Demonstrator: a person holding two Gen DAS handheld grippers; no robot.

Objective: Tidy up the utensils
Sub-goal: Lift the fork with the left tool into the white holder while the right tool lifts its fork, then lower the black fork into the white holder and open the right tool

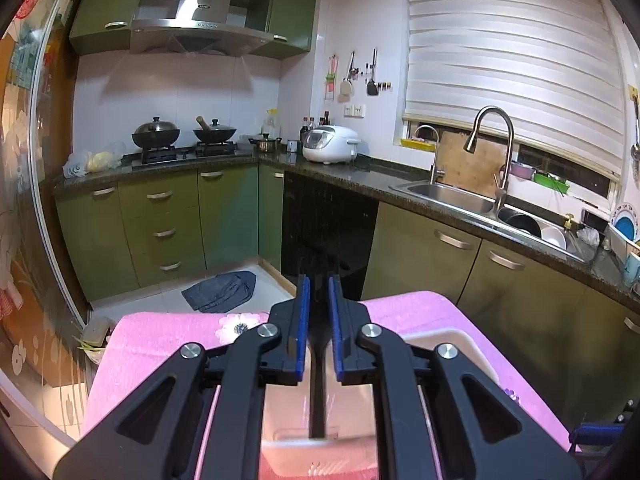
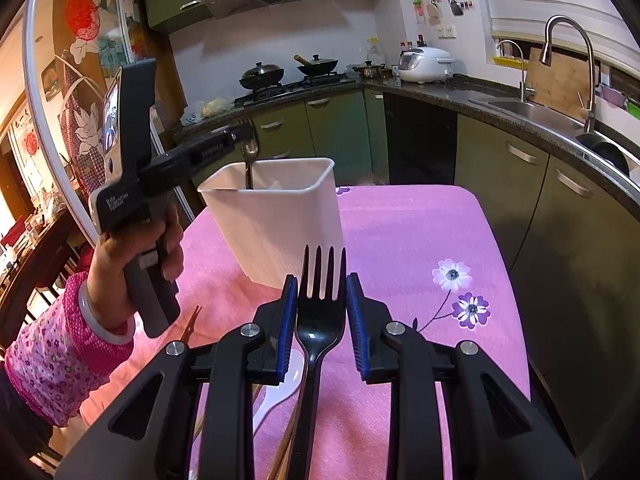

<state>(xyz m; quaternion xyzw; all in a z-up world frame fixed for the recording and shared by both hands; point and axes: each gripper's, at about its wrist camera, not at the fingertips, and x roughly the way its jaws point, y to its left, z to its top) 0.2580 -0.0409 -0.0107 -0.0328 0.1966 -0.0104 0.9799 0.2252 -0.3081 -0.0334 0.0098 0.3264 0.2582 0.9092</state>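
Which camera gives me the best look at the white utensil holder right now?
Right wrist view: the white utensil holder stands whole on the pink tablecloth. The left wrist view shows only part of its rim behind the fingers.

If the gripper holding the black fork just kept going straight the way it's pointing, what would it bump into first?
Most likely the white container. The right gripper holds the black fork with its tines aimed at the container's lower wall, just ahead on the pink tablecloth. Exact depth is hard to judge.
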